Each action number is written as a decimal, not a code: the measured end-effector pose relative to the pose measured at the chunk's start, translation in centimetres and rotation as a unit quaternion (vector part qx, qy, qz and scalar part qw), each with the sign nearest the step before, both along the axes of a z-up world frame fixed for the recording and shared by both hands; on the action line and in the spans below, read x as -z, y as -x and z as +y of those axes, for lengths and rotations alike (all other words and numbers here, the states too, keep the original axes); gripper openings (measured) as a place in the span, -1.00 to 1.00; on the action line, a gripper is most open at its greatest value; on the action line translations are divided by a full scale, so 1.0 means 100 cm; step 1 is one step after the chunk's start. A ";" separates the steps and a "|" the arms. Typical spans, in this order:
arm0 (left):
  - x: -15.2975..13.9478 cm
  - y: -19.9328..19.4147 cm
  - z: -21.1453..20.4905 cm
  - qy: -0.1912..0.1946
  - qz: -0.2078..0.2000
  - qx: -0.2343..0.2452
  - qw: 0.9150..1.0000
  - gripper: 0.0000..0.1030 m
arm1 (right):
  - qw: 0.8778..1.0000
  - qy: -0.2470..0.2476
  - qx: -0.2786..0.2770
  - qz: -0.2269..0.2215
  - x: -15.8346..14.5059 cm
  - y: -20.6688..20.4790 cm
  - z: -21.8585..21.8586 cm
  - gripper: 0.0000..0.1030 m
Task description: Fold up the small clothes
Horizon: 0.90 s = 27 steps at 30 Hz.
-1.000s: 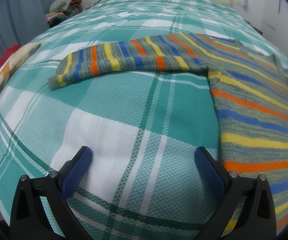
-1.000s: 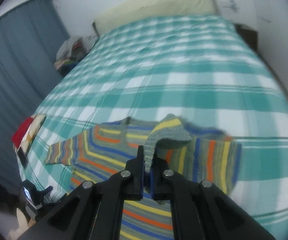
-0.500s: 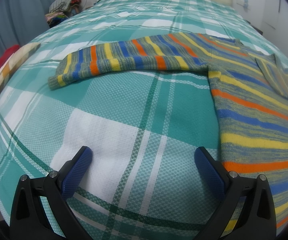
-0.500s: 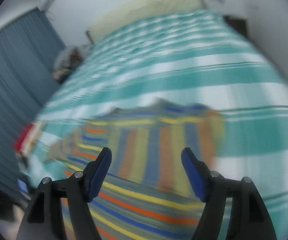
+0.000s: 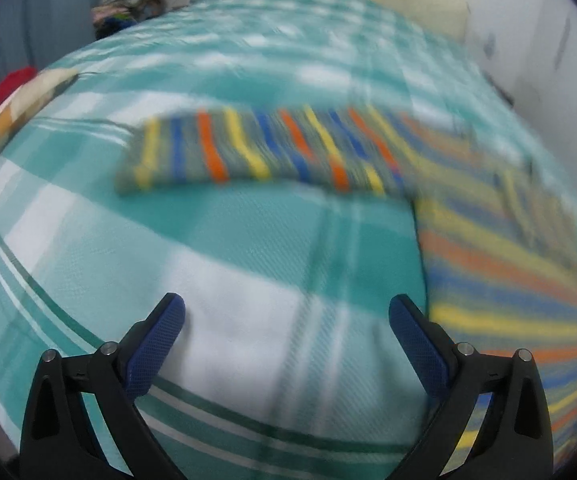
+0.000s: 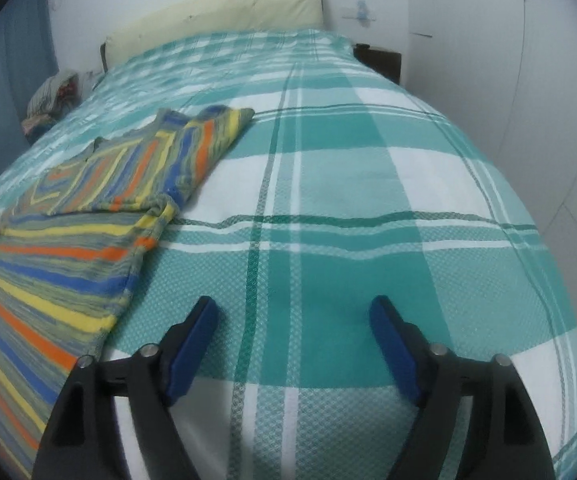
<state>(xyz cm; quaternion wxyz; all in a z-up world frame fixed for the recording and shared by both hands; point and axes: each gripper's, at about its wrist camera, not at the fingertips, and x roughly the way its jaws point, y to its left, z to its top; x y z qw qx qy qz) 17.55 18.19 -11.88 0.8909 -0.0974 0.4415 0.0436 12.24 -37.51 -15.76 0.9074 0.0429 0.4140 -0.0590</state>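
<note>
striped sweater (image 6: 88,216) left of opening right tongs (image 6: 292,320), apart

Striped sweater (image 6: 88,216) flat on bed, one sleeve apparently folded across.

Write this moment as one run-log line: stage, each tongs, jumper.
stage: one sleeve folded | left tongs: open, empty | right tongs: opening, empty, over bedspread | jumper: flat, other sleeve outstretched

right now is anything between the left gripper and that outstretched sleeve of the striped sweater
Nothing visible. Only bare plaid bedspread lies between the open left gripper and the outstretched sleeve of the striped sweater.
</note>
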 end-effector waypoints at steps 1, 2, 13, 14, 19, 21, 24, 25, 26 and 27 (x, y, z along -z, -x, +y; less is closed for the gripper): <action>-0.010 -0.005 0.016 0.011 -0.011 -0.009 1.000 0.98 | 1.000 0.005 -0.004 0.003 0.002 -0.002 0.003 0.71; -0.016 -0.011 0.029 0.011 -0.014 -0.018 1.000 0.98 | 1.000 0.015 -0.008 0.003 0.005 -0.004 0.007 0.74; 0.024 -0.092 0.130 0.097 0.077 -0.083 0.989 -0.02 | 0.999 0.031 -0.009 0.000 0.012 -0.004 0.014 0.82; 0.025 -0.094 0.128 0.100 0.072 -0.078 0.989 -0.86 | 0.999 0.031 -0.008 0.000 0.012 -0.004 0.014 0.82; 0.014 -0.098 0.128 0.065 0.064 -0.092 0.992 -0.97 | 0.999 0.032 -0.008 0.000 0.013 -0.003 0.013 0.82; 0.003 -0.100 0.124 0.041 0.065 -0.106 0.991 -0.98 | 0.999 0.031 -0.008 -0.001 0.013 -0.003 0.013 0.82; -0.025 -0.106 0.095 -0.034 0.044 -0.088 0.995 -0.98 | 1.000 0.030 -0.008 -0.001 0.013 -0.003 0.013 0.82; -0.041 -0.107 0.070 -0.068 0.024 -0.062 0.995 -0.98 | 1.000 0.030 -0.008 -0.001 0.013 -0.003 0.013 0.83; -0.057 -0.109 0.045 -0.089 0.005 -0.035 0.995 -0.98 | 1.000 0.030 -0.008 -0.001 0.013 -0.003 0.013 0.83; -0.069 -0.110 0.025 -0.094 -0.008 -0.011 0.995 -0.98 | 1.000 0.030 -0.008 0.000 0.013 -0.003 0.013 0.83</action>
